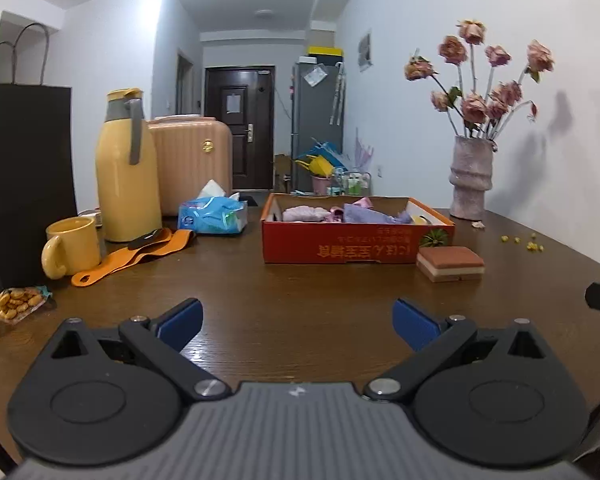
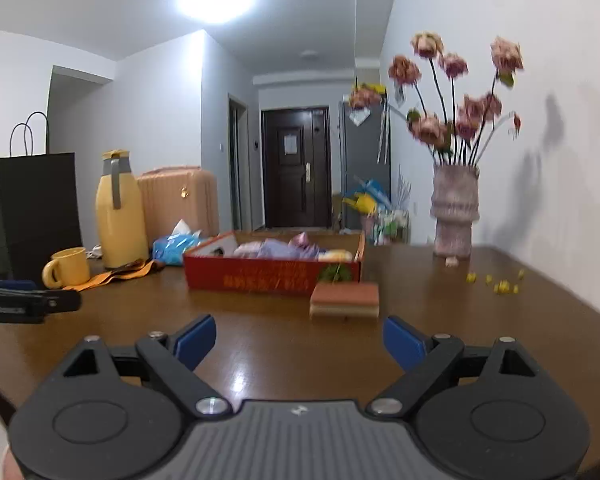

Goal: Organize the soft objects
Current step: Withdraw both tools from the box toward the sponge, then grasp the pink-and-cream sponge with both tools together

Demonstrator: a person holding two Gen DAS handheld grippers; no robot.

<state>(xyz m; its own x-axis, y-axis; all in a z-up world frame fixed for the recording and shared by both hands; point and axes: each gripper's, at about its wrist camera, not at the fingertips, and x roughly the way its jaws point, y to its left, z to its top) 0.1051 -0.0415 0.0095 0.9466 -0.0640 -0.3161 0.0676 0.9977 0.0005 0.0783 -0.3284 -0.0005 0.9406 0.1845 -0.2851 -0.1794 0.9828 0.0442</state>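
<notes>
Left wrist view: closest in, the left claw (image 1: 298, 320) is spread wide with nothing between its blue pads (image 1: 182, 320), held low over a dark brown wooden tabletop (image 1: 300, 280). At the near left edge lies a small bag of snacks (image 1: 18, 304). Further back on the left sit a yellow mug (image 1: 72, 246), an orange strap (image 1: 136, 256), a tall yellow flask (image 1: 126, 168) and a black paper bag (image 1: 24, 168). In the middle distance stands a red cardboard box (image 1: 340, 248), open at the top, holding soft cloth items (image 1: 340, 213) in pink and lilac. A layered sponge (image 1: 450, 264), brown over pink and cream, lies on the tabletop just in front of the box's right corner. A blue tissue pack (image 1: 214, 216) lies left of the box, with a peach suitcase (image 1: 192, 164) behind it. At the far right, near the wall, a pale vase (image 1: 470, 178) holds dried pink roses (image 1: 480, 80), with small yellow bits (image 1: 528, 242) scattered nearby.

Right wrist view: the right claw (image 2: 300, 340) is also wide open and empty, low over the tabletop. The sponge (image 2: 345, 299) lies just beyond it, slightly blurred, in front of the red box (image 2: 260, 276). At the left edge the tip of the left claw (image 2: 32, 304) shows. Far back, a dark door (image 2: 296, 168) closes the hallway.
</notes>
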